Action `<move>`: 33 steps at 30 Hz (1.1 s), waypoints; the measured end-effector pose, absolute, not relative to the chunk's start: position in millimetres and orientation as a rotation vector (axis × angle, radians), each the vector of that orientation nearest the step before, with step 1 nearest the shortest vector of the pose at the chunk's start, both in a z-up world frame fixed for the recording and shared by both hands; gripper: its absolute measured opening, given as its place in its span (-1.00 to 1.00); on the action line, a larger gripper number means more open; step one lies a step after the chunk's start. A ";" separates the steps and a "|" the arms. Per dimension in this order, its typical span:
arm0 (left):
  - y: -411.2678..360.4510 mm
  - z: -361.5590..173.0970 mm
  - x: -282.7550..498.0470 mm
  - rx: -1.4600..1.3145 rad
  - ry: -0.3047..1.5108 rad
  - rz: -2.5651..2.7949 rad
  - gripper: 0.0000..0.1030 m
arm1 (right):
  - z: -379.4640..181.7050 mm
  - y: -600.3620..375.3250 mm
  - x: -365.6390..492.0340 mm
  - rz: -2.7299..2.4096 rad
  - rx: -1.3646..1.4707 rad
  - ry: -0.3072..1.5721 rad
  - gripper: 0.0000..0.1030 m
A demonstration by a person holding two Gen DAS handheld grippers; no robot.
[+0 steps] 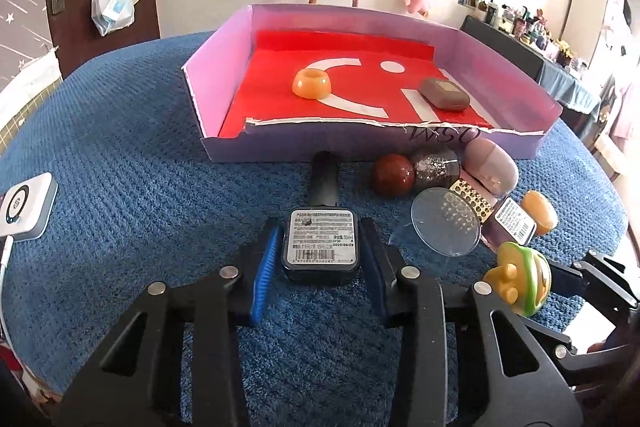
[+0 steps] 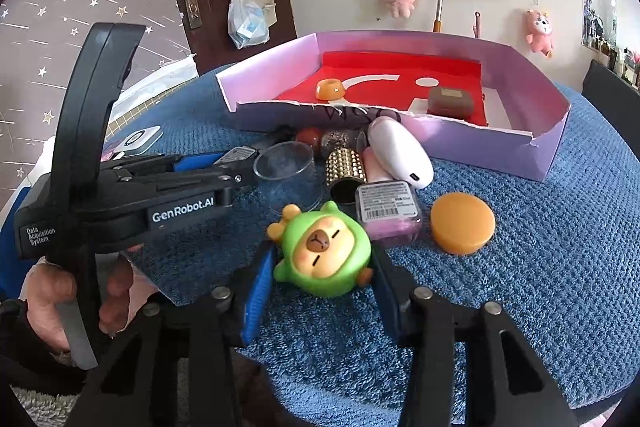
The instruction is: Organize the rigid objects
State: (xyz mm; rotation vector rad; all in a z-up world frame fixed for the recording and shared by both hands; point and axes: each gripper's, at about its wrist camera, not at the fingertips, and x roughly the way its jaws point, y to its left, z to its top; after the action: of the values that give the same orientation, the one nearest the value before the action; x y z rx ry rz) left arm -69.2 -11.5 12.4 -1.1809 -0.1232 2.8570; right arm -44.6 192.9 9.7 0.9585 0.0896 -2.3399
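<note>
My left gripper [image 1: 320,259] is shut on a dark bottle [image 1: 322,243] with a white label on its base, lying on the blue cloth. My right gripper [image 2: 322,267] is shut on a green capybara toy [image 2: 322,253], which also shows in the left wrist view [image 1: 520,277]. The lilac box [image 1: 224,59] with a red floor holds an orange ring-shaped piece [image 1: 313,83] and a brown case [image 1: 444,93]. In front of the box lie a red ball [image 1: 393,174], a glittery jar [image 1: 434,167], a pink-white case [image 2: 400,151], a clear dish [image 2: 288,167], a gold studded tube [image 2: 346,167], a labelled pink bottle [image 2: 390,215] and an orange puck [image 2: 463,223].
A white power bank [image 1: 26,211] with a cable lies at the cloth's left edge. The round table's blue cloth [image 1: 140,131] drops off at left and right. The wall behind has a door, plush toys and bags. The left gripper's body [image 2: 132,195] fills the left of the right wrist view.
</note>
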 end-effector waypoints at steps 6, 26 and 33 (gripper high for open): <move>-14.6 15.0 -64.3 -1.185 -0.146 2.846 -0.32 | 10.5 193.0 -43.2 -2.337 0.952 0.084 -0.04; -41.8 21.0 -34.3 -1.188 -0.225 2.875 -0.34 | 27.5 176.9 -42.4 -2.270 0.889 0.070 -0.05; -40.0 24.5 -30.1 -1.157 -0.233 2.864 -0.34 | 30.9 183.1 -43.3 -2.285 0.890 0.043 -0.04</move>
State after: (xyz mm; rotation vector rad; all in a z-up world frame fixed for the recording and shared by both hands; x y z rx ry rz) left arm -30.1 -40.0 24.5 -1.1568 -0.2331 2.8638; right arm -43.3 183.1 30.9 0.8899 0.0426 -2.2846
